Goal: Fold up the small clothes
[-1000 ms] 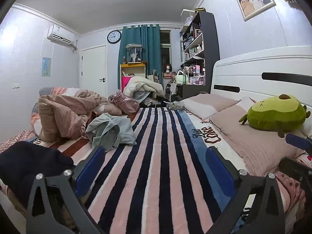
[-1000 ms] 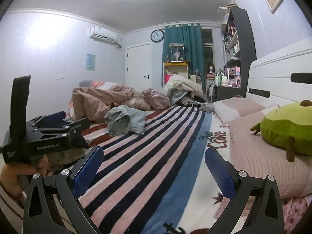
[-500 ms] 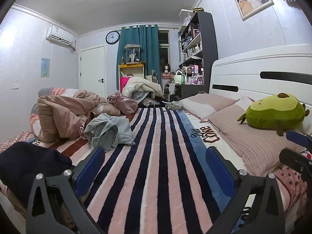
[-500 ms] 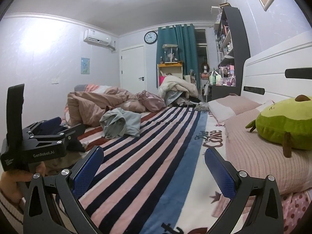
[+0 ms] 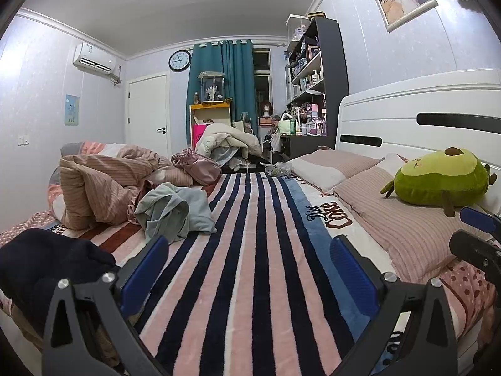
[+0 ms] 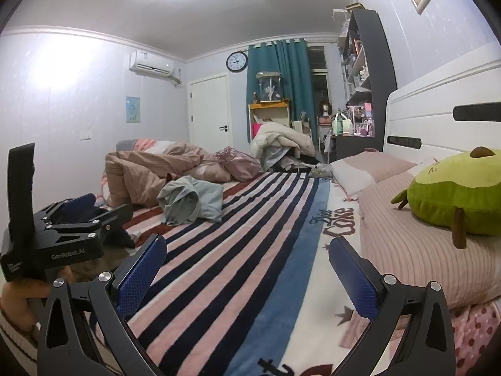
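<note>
A crumpled pale grey-green garment [image 5: 173, 210] lies on the striped blanket [image 5: 250, 250], left of centre; it also shows in the right wrist view [image 6: 191, 200]. A dark navy garment [image 5: 47, 263] lies at the near left edge of the bed. My left gripper [image 5: 247, 269] is open and empty, held above the blanket, well short of the grey-green garment. My right gripper [image 6: 247, 269] is open and empty over the blanket's right side. The left gripper's body [image 6: 62, 232] shows at the left of the right wrist view.
A pink striped duvet [image 5: 103, 185] is heaped at the far left. Pink pillows [image 5: 407, 222] and a green avocado plush [image 5: 438, 181] lie along the white headboard [image 5: 422, 119] on the right. A pile of bedding [image 5: 225, 144] and dark shelves [image 5: 316, 94] stand beyond the bed.
Both grippers have tilted up slightly, so the bed sits lower in both views. Both stay open and empty. The clothes have not moved.
</note>
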Demonstrator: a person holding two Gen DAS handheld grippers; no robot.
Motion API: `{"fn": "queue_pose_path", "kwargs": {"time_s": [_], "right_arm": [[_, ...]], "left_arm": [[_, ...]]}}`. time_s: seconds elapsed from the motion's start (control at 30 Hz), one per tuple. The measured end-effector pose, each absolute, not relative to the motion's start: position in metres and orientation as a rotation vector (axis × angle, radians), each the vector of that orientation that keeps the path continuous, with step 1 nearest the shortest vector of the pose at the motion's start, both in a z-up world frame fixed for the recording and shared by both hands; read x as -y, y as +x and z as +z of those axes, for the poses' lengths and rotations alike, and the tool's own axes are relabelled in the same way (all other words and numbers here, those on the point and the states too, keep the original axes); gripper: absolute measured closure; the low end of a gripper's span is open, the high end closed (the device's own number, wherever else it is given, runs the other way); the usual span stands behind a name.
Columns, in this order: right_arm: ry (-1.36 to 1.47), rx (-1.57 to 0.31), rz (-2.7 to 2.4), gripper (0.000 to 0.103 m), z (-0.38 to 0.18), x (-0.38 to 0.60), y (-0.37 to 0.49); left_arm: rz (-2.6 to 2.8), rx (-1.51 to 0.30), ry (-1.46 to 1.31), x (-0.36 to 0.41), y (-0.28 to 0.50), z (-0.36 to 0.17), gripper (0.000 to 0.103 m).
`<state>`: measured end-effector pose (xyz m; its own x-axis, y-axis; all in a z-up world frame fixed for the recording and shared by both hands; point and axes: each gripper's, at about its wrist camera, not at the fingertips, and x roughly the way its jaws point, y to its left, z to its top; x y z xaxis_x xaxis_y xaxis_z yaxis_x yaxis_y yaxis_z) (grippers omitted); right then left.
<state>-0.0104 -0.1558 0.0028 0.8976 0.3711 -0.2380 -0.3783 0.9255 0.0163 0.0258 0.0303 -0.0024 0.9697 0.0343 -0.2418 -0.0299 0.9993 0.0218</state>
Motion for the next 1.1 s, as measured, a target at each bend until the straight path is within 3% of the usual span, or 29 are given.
{"fn": "queue_pose_path", "kwargs": {"time_s": [1.1], "right_arm": [[-0.020, -0.245, 0.368, 0.000, 0.001, 0.164, -0.010]], "left_arm": [[0.032, -0.259, 0.007, -0.040, 0.025, -0.008, 0.001]]}}
